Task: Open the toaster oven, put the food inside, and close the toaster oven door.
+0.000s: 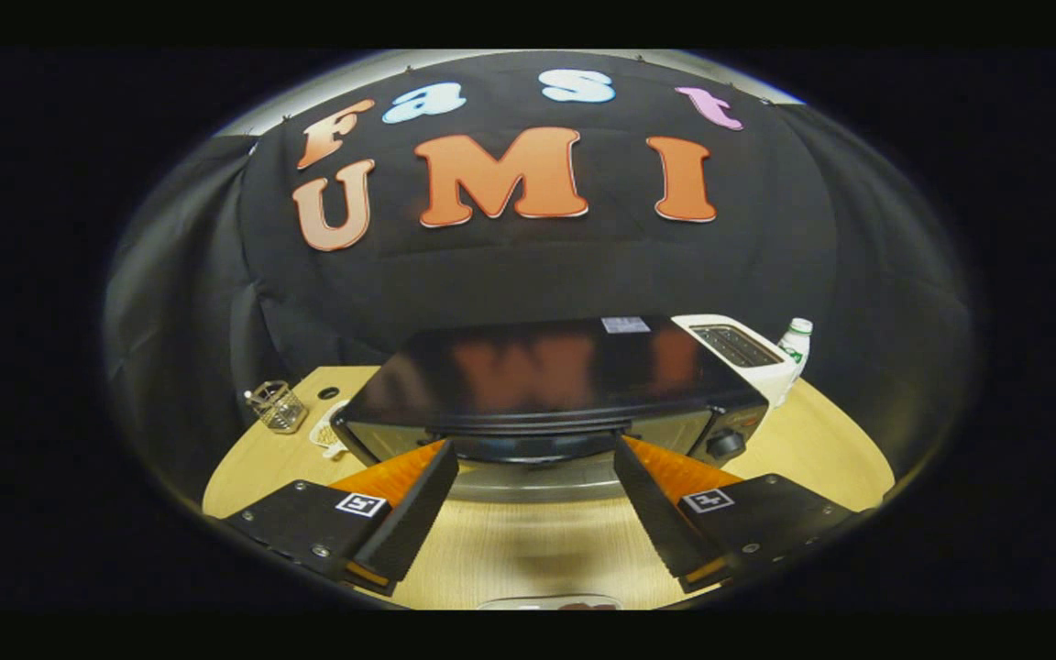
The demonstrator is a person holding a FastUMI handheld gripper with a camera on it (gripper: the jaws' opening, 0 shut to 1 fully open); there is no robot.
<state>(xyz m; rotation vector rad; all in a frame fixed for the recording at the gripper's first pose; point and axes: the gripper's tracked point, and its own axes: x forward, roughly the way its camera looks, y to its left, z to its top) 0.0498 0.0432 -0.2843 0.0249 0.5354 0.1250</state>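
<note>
The black toaster oven (546, 371) stands on the round wooden table (821, 458), seen from above and in front, its glossy top mirroring the wall. Its dark door handle (528, 446) runs along the front upper edge, and a knob (726, 445) sits on the right of the front. My gripper (534, 449) is open wide, with one fingertip at each end of the handle and neither pressing on it. Below the handle a silvery band of the door (528, 483) shows between the fingers; I cannot tell whether the door is ajar. A pale plate rim (548, 603) peeks in below the fingers.
A white slot toaster (743, 350) stands right behind the oven, with a small white bottle (796, 344) beside it. A wire holder (277, 405) and a small white item (326, 433) sit to the oven's left. Bare tabletop lies between the fingers.
</note>
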